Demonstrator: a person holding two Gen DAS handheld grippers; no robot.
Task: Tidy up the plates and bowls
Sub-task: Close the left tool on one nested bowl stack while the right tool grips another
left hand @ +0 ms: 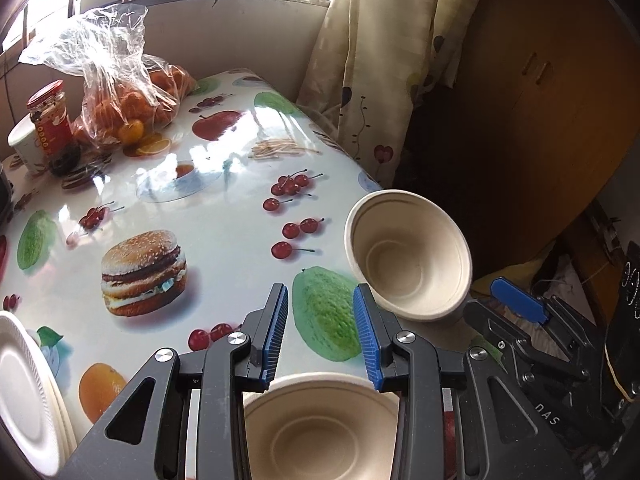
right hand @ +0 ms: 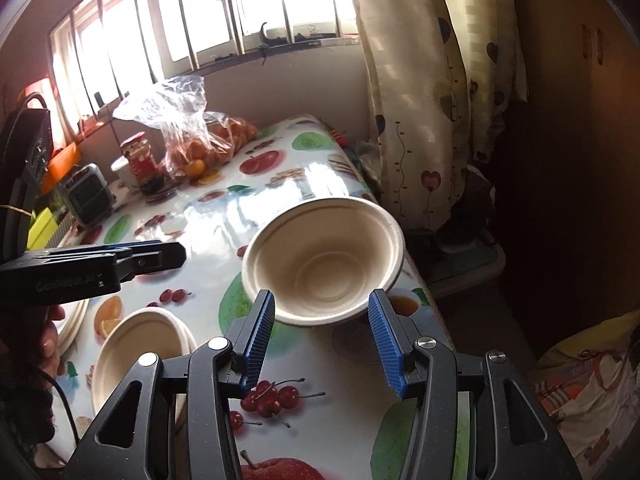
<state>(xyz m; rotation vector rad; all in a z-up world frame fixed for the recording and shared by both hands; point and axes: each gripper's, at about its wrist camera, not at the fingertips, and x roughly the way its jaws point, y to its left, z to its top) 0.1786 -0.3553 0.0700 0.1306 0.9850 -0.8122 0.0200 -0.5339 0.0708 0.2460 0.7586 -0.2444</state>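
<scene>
Bowl-gathering is judged the step in hand. A beige pulp bowl (right hand: 322, 264) sits tilted near the bench (right hand: 344, 392) edge, framed between the parted fingers of the right gripper (right hand: 322, 344), contact unclear. Closing on its wall seems next. The left gripper (left hand: 321, 334) hangs parted over a second bowl (left hand: 318, 432); white plates (left hand: 28, 396) are stacked left.

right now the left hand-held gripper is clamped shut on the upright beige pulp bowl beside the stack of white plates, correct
Not quite: the left hand-held gripper is open, jaws apart over the upright beige pulp bowl, gripping nothing. The left wrist view shows it. The stack of white plates is beside it.
</scene>
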